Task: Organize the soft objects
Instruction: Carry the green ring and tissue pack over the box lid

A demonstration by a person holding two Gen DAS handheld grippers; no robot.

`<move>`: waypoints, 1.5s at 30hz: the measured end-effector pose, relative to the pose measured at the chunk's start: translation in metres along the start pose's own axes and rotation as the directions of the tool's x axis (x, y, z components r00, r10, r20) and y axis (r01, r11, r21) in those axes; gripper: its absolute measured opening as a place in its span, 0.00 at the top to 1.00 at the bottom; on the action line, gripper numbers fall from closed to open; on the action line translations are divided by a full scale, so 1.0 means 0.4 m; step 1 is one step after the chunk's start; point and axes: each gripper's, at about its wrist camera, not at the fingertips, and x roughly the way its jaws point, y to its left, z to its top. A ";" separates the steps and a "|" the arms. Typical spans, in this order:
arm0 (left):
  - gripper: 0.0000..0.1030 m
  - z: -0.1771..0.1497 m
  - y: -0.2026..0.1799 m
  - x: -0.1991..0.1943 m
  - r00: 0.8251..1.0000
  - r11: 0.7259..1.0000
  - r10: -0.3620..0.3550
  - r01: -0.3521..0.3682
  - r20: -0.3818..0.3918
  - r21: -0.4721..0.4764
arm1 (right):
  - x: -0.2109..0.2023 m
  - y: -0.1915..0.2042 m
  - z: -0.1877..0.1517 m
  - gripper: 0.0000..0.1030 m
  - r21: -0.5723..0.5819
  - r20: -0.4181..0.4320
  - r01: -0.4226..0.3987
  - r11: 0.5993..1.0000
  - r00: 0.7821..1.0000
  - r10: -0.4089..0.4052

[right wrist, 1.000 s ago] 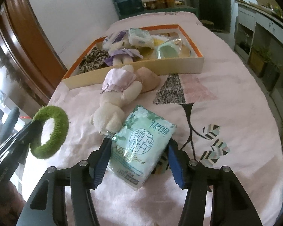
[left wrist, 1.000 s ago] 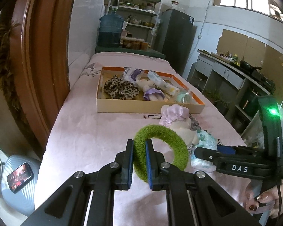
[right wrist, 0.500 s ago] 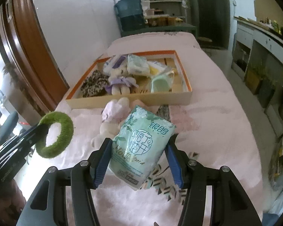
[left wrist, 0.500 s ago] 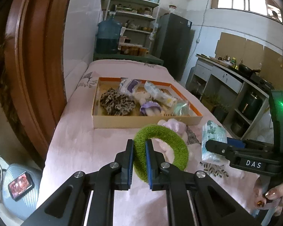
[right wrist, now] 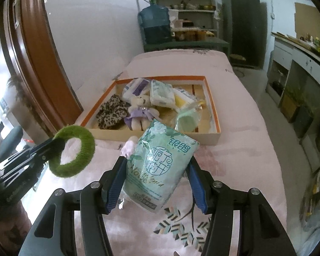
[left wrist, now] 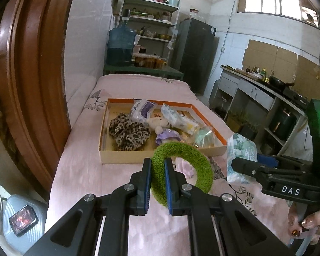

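With our left gripper (left wrist: 156,180) pinched on the green scrunchie (left wrist: 182,169) and our right gripper (right wrist: 156,183) clamping the tissue pack (right wrist: 160,168), both aloft, we should carry them toward twelve o'clock, clear the cardboard tray (right wrist: 151,135) wall, then release low inside

"DAS" on right claw (left wrist: 248,166); "银鸽" on tissue pack (right wrist: 160,166).

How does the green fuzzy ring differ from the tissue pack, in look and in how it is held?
The green fuzzy ring is round, with an open middle; the tissue pack is flat and printed. The ring is pinched at one side by the left hand-held gripper; the pack fills the right hand-held gripper's wider gap. Both are held above the bed.
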 end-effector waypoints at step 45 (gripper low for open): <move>0.88 0.182 0.009 0.194 1.000 0.999 -0.001 0.002 0.018 -0.046 | 0.087 -0.064 0.184 0.43 -0.013 0.066 -0.004 1.000 0.998 0.005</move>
